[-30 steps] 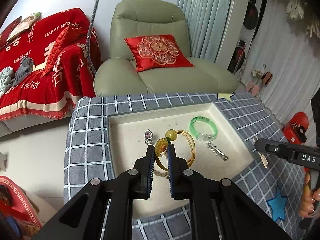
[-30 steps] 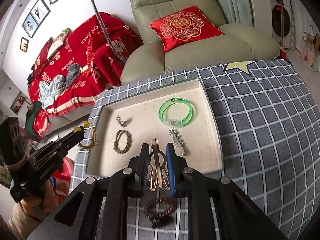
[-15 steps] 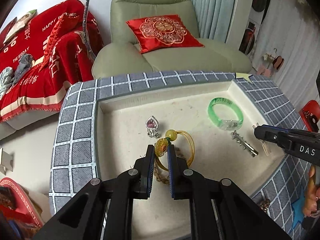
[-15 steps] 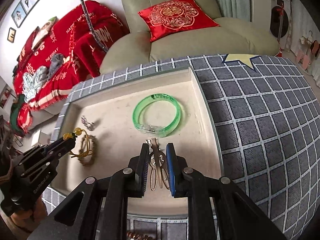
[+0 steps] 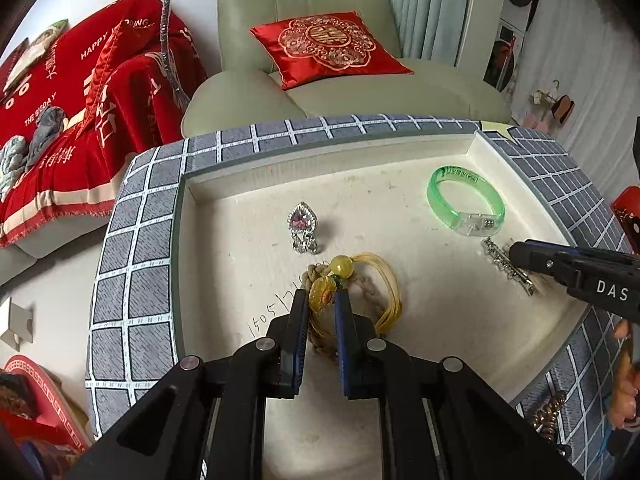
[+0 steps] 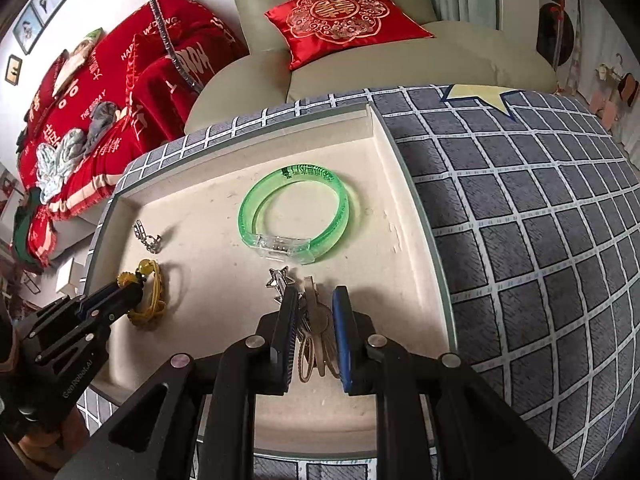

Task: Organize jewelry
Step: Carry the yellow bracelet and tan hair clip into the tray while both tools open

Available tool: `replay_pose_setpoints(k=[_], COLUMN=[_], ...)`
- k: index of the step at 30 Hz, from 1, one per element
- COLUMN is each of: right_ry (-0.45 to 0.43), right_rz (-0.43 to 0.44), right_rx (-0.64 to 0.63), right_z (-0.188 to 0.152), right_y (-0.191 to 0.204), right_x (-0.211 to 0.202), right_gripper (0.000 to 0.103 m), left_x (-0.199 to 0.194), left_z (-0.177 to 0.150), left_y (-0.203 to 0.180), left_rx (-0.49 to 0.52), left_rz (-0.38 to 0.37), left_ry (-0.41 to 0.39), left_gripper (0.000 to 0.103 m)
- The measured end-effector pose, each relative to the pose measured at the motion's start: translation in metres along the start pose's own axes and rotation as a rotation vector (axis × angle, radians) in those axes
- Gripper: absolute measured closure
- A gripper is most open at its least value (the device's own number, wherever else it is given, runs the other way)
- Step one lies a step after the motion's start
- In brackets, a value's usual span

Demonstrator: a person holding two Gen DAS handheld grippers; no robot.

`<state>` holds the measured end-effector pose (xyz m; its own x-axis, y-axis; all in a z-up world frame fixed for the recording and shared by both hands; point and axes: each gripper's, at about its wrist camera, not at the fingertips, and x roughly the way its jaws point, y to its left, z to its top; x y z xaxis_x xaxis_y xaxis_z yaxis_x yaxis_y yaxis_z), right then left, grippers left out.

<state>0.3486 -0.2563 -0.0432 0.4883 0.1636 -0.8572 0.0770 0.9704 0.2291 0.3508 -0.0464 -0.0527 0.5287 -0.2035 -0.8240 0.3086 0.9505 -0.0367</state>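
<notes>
A cream tray [image 5: 224, 216] sits on a grey checked cloth. My left gripper [image 5: 321, 298] is shut on a yellow cord bracelet [image 5: 384, 284] with an amber bead, low over a braided rope bracelet [image 5: 320, 340] in the tray. My right gripper [image 6: 315, 296] has opened a little around a metal hair clip [image 6: 316, 320], which lies on the tray floor between the fingers. A green bangle [image 6: 294, 212], a silver star hairpin [image 6: 278, 278] and a silver pendant [image 5: 302, 226] lie in the tray.
A dark beaded bracelet [image 5: 546, 416] lies on the cloth outside the tray's near right corner. A green armchair [image 5: 320, 72] with a red cushion stands behind the table. A red-covered sofa [image 5: 60, 120] is at the left.
Both grippers have moved forward and down into the tray. The right jaws have spread apart around the hair clip. The left gripper's yellow bracelet now hangs over the braided one.
</notes>
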Motion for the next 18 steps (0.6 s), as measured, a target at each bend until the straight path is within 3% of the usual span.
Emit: replay_pose_setpoints(k=[3, 4, 9, 18], right_ry=[0.003, 0.007, -0.017, -0.081], right_rz=[0.012, 0.012, 0.019, 0.067], right_rx=[-0.007, -0.008, -0.027, -0.007], right_z=[0.0, -0.001, -0.001, -0.008], right_y=[0.001, 0.002, 0.009, 0.014], right_x=[0.0, 0.001, -0.004, -0.035], right_gripper=[0.08, 0.067, 0.041, 0.038], left_x=[0.001, 0.001, 0.0, -0.001], left_z=[0.0, 0.0, -0.001, -0.003], left_y=[-0.001, -0.001, -0.002, -0.002], left_rx=[0.002, 0.002, 0.003, 0.002], left_rz=[0.009, 0.01, 0.013, 0.021], left_ry=[0.002, 0.002, 0.0, -0.004], left_gripper=[0.074, 0.074, 0.074, 0.074])
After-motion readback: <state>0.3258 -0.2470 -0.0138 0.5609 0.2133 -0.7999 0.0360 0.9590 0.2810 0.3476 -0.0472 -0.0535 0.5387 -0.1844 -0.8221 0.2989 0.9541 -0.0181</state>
